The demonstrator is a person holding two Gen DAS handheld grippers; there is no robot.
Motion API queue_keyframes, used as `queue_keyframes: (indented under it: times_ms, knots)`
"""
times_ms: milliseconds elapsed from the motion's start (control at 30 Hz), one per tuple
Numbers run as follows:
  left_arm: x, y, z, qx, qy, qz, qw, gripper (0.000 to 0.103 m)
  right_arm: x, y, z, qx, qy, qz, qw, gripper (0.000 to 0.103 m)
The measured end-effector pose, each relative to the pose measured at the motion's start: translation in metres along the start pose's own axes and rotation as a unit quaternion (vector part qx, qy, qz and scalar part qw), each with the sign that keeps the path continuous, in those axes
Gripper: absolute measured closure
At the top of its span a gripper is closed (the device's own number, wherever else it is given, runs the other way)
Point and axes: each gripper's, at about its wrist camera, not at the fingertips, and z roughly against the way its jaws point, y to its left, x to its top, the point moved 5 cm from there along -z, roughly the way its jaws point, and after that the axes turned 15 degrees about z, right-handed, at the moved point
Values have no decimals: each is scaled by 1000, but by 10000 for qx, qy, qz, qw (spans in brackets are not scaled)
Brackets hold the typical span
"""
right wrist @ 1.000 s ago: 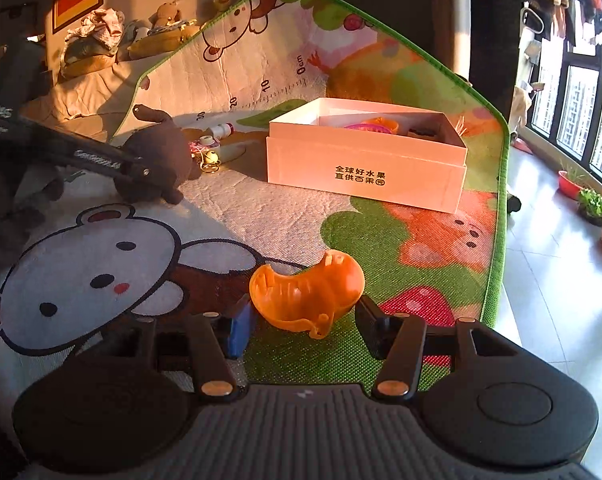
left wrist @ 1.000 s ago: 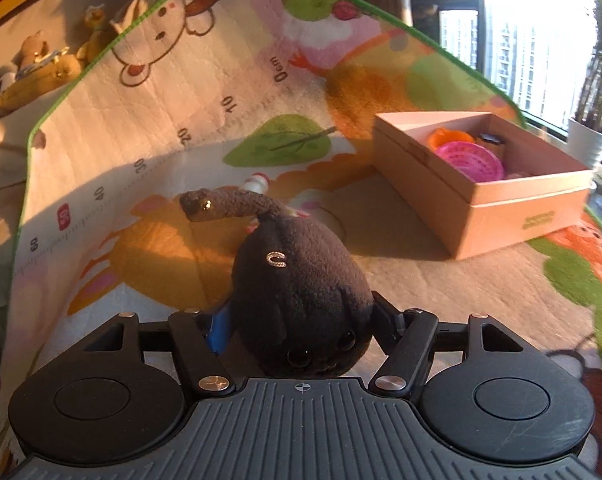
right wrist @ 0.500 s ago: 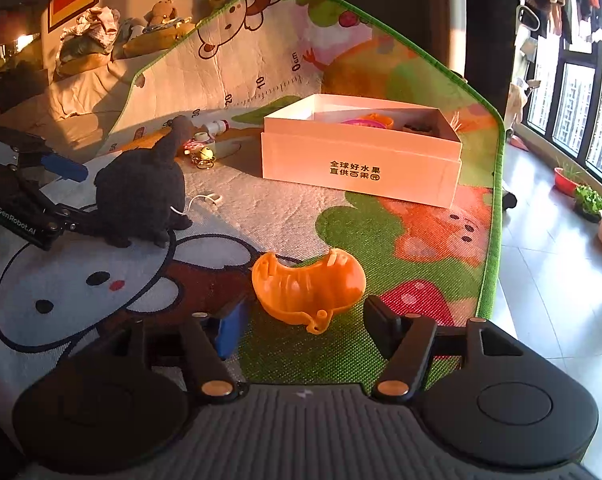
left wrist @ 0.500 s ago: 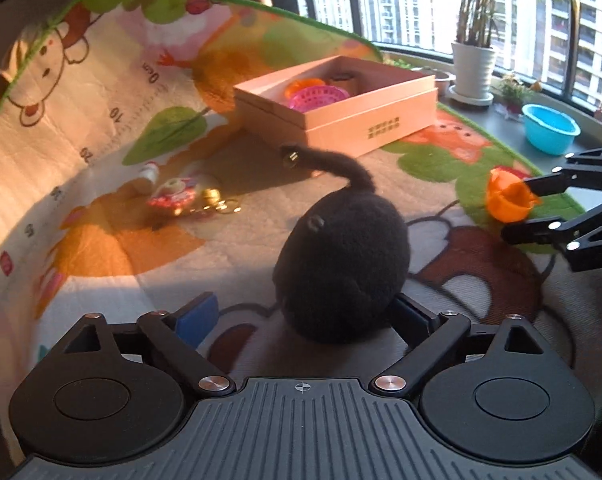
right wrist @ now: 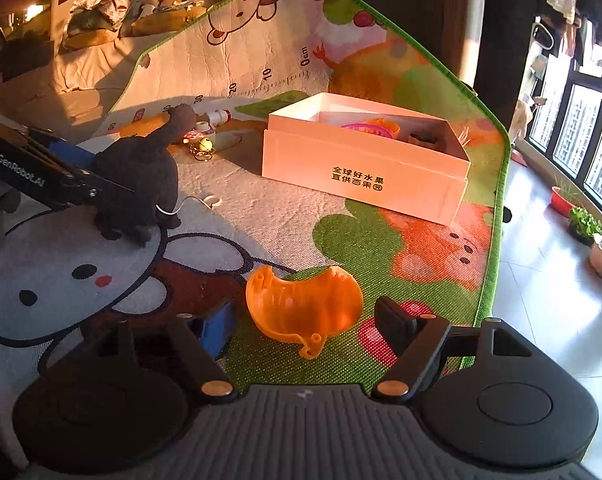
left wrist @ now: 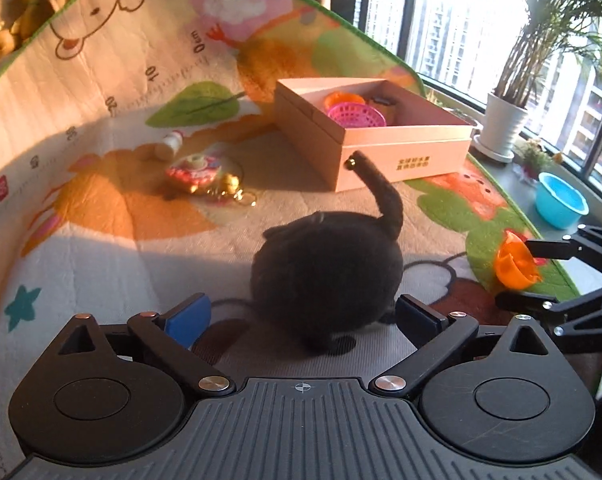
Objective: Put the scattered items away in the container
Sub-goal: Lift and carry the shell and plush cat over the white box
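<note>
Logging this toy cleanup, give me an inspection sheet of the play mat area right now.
Surface: cartoon play mat, far end curled up.
Job's things: black plush toy and orange plastic piece on mat; box holds pink basket.
Clutter: small bottle, bell keychain.
Grippers: left gripper has just been opening, plush between its jaws, untouched; right gripper likewise around orange piece.
Cables: nothing seen.
Surroundings: potted plant, blue bowl.

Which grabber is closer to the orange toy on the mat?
The right gripper. The orange toy lies between its open fingers, which have just been opening. The left gripper is farther off across the play mat, open around the black plush toy.
</note>
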Motion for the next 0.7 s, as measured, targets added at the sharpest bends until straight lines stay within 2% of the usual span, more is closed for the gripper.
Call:
queue_keyframes:
  times_ms: [133, 200, 233, 433, 500, 533, 700]
  knots:
    - [3, -11, -20, 262, -72, 131, 9995, 2, 1, 0, -3, 72, 24, -31, 10000, 30]
    - [3, -12, -27, 315, -38, 187, 9993, 2, 1, 1, -2, 93, 9, -23, 10000, 42]
    - [4, -11, -30, 333, -22, 201, 9992, 2, 1, 1, -2, 89, 9, -29, 10000, 44]
    - [3, -13, -37, 276, -67, 145, 9995, 2, 3, 1, 1, 74, 10, -3, 10000, 44]
    - [3, -15, -33, 224, -117, 70, 9997, 11, 4, 2, 4, 88, -8, 22, 10000, 44]
    - [2, -17, -31, 216, -116, 8, 9997, 12, 5, 3, 6, 89, -26, 39, 9999, 44]
    - [-13, -32, -15, -79, 30, -315, 9995, 12, 6, 6, 23, 29, -156, 125, 9998, 44]
